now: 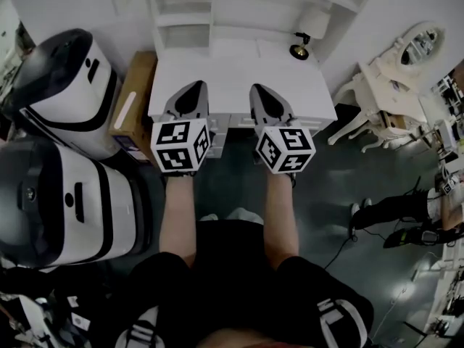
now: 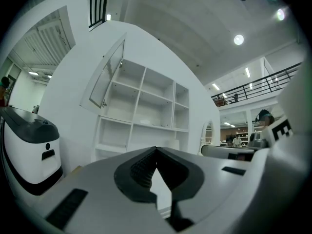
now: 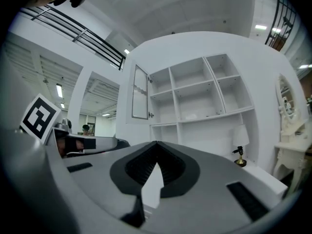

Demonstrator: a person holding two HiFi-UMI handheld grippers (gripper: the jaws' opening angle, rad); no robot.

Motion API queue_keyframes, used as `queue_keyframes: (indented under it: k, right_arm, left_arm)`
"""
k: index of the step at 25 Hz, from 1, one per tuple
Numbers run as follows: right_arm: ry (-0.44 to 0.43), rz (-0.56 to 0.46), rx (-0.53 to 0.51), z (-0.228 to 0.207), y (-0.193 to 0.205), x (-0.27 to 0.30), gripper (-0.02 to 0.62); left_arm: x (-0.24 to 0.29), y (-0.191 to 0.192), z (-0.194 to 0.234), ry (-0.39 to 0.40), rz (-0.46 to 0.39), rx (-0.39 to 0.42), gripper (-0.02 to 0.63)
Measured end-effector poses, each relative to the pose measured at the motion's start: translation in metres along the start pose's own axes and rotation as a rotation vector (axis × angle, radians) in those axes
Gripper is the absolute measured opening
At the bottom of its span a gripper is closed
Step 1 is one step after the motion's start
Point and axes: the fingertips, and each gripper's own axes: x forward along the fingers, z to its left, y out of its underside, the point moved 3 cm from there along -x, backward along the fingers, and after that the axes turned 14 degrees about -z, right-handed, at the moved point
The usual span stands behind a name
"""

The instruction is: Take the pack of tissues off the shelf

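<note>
A white shelf unit stands at the back of a white desk in front of me. On a middle shelf lies a small pale flat thing, also in the left gripper view; it is too small to tell whether it is the pack of tissues. My left gripper and right gripper are held side by side over the desk's front edge, pointing level at the shelves. Both are shut with nothing in them: the left gripper and the right gripper each show their tips meeting.
A small lamp stands on the desk's right end. A glass door hangs open on the shelf unit's upper left. Two big white machines and a cardboard box crowd the left. A white vanity with mirror stands right.
</note>
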Motion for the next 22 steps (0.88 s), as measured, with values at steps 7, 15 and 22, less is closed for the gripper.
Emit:
queue_keyframes:
  k: [7,15,22]
  right_arm:
    - [0.032,0.015,-0.012,-0.016,0.015,0.025,0.018]
    - [0.026,0.009,0.02,-0.053,0.034,0.077,0.018]
    - [0.0,-0.017,0.043,-0.103,0.03,0.151,0.017]
  left_arm:
    - [0.029,0.017,0.016,0.026,0.019,-0.034,0.011]
    - [0.085,0.024,0.031,0.025,0.009,-0.012,0.011]
    - [0.161,0.019,0.045,0.006,-0.003,0.016,0.011]
